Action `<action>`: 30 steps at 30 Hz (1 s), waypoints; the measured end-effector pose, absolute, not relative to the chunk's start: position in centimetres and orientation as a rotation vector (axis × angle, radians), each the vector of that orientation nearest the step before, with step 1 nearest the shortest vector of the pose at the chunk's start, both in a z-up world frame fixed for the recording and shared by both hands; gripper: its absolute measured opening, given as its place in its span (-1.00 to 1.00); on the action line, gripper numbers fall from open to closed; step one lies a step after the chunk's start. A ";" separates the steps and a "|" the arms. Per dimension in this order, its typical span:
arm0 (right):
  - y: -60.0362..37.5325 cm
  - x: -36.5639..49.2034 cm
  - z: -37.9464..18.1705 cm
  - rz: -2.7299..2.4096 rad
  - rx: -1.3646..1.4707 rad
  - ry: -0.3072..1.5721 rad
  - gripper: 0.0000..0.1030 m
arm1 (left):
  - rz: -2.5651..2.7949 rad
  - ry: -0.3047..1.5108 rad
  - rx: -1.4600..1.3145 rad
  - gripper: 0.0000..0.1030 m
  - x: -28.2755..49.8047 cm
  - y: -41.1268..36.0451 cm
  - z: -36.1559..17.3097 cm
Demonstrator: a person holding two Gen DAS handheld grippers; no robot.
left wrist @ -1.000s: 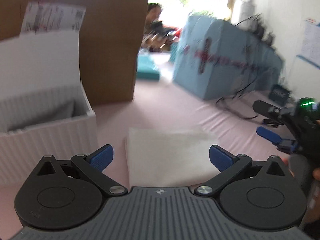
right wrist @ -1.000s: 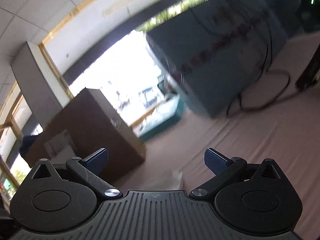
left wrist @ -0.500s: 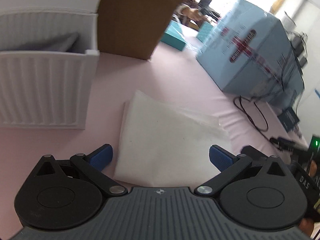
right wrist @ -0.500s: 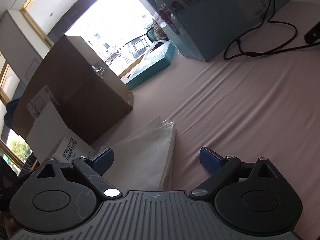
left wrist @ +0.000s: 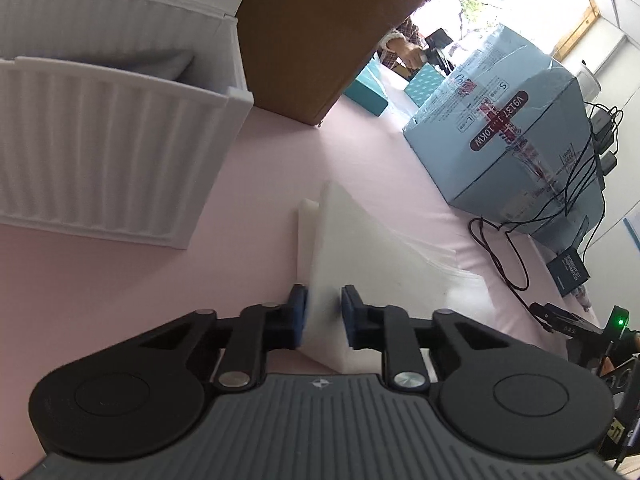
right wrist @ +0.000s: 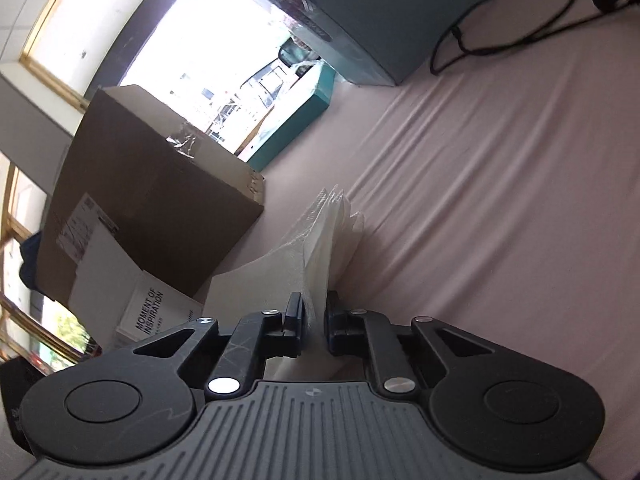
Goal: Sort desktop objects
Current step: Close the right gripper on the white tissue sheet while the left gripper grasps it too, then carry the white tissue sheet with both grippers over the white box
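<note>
Both claws pinch the paper stack off the pink table

Left to right: the white ribbed bin (left wrist: 120, 152) holds something grey, unclear what. The left claw (left wrist: 323, 316) is nearly closed on the paper stack (left wrist: 360, 264); the right claw (right wrist: 314, 322) is likewise clamped on its opposite edge. The sheets fan loosely at the far end, so loose ones may slip out or the stack buckle if the claws pull unevenly.

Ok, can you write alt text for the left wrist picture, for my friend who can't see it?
The left hand-held gripper is shut on a stack of white paper sheets lying on a pink tablecloth. A white ribbed box sits left, a brown cardboard box behind.
</note>
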State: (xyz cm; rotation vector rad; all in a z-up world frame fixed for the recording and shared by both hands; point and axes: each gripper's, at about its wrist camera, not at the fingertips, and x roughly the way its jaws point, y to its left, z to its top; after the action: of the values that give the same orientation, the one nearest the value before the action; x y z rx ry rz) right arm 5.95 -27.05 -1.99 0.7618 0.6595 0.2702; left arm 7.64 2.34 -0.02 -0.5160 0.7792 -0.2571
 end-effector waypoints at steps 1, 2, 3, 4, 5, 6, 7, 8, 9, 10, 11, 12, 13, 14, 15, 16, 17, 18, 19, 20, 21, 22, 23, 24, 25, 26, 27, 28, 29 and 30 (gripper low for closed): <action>-27.1 5.9 -2.0 0.271 0.764 0.658 -0.79 | -0.258 0.765 -0.501 -0.75 7.4 2.2 0.1; -27.2 5.9 -2.0 0.274 0.769 0.655 -0.79 | -0.261 0.748 -0.481 -0.79 7.2 2.0 0.4; -27.3 5.9 -2.0 0.274 0.771 0.650 -0.79 | -0.270 0.730 -0.460 -0.82 6.9 1.7 0.6; -27.3 5.8 -1.9 0.272 0.767 0.643 -0.80 | -0.280 0.711 -0.439 -0.84 6.7 1.5 0.9; -27.2 5.6 -1.7 0.273 0.754 0.630 -0.80 | -0.297 0.693 -0.427 -0.85 6.4 1.2 1.1; -27.2 5.4 -1.4 0.275 0.741 0.616 -0.81 | -0.319 0.681 -0.421 -0.85 6.2 1.0 1.3; -27.0 5.1 -1.0 0.283 0.726 0.592 -0.81 | -0.333 0.674 -0.419 -0.86 6.0 0.9 1.5; -26.9 4.8 -0.6 0.290 0.711 0.567 -0.82 | -0.340 0.668 -0.413 -0.86 5.9 0.8 1.7; -26.7 4.3 0.0 0.299 0.693 0.534 -0.82 | -0.338 0.662 -0.402 -0.86 5.7 0.7 1.9; -26.6 3.9 0.6 0.307 0.675 0.501 -0.82 | -0.334 0.653 -0.391 -0.88 5.5 0.7 2.1; -26.3 3.4 1.3 0.318 0.657 0.472 -0.83 | -0.334 0.641 -0.387 -0.88 5.3 0.8 2.5; -26.0 3.0 2.1 0.330 0.639 0.442 -0.83 | -0.334 0.625 -0.392 -0.89 5.0 1.2 2.9; -25.6 2.7 2.9 0.348 0.628 0.417 -0.83 | -0.334 0.609 -0.396 -0.89 4.7 1.5 3.4; -25.2 2.4 3.6 0.366 0.616 0.392 -0.83 | -0.337 0.585 -0.399 -0.89 4.3 2.0 4.1; -24.6 2.2 4.4 0.386 0.604 0.374 -0.83 | -0.340 0.562 -0.402 -0.89 3.9 2.5 4.8; -23.9 2.2 5.3 0.402 0.592 0.366 -0.83 | -0.338 0.537 -0.402 -0.89 3.4 3.0 5.4; -23.2 2.3 6.1 0.418 0.579 0.357 -0.83 | -0.332 0.508 -0.403 -0.89 2.9 3.7 6.2; -22.3 2.4 6.9 0.440 0.563 0.345 -0.83 | -0.327 0.486 -0.406 -0.89 2.4 4.4 6.8; -21.5 2.5 7.8 0.461 0.547 0.332 -0.83 | -0.321 0.464 -0.410 -0.89 1.9 5.1 7.4; -20.5 2.7 8.5 0.481 0.527 0.319 -0.83 | -0.311 0.443 -0.413 -0.89 1.5 6.0 7.9; -19.5 2.9 9.2 0.502 0.510 0.309 -0.83 | -0.297 0.420 -0.414 -0.89 1.0 7.0 8.3; -18.5 3.2 9.9 0.523 0.499 0.301 -0.83 | -0.282 0.397 -0.414 -0.89 0.6 7.9 8.8; -17.5 3.5 10.3 0.543 0.490 0.298 -0.83 | -0.265 0.379 -0.415 -0.89 0.2 8.8 9.1; -16.4 3.8 10.8 0.563 0.480 0.295 -0.83 | -0.247 0.364 -0.419 -0.89 0.0 9.8 9.4; -15.3 4.2 11.1 0.581 0.469 0.295 -0.84 | -0.228 0.358 -0.429 -0.89 -0.2 10.9 9.6; -14.2 4.5 11.2 0.594 0.457 0.297 -0.83 | -0.209 0.352 -0.438 -0.89 -0.3 12.0 9.7; -13.1 4.9 11.4 0.606 0.446 0.300 -0.84 | -0.190 0.345 -0.448 -0.89 -0.5 13.1 9.8; -12.1 5.3 11.4 0.617 0.440 0.306 -0.84 | -0.171 0.339 -0.457 -0.89 -0.7 14.2 9.9; -11.0 5.7 11.4 0.628 0.434 0.312 -0.84 | -0.152 0.333 -0.466 -0.89 -0.8 15.2 10.0; -10.0 6.2 11.2 0.636 0.430 0.321 -0.84 | -0.134 0.330 -0.464 -0.89 -0.8 16.0 10.0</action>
State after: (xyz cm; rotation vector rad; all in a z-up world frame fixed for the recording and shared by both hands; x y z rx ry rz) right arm 6.22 -10.04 11.20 0.4301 0.3215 0.6364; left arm -0.81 15.97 9.96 -0.4640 0.3303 -0.1342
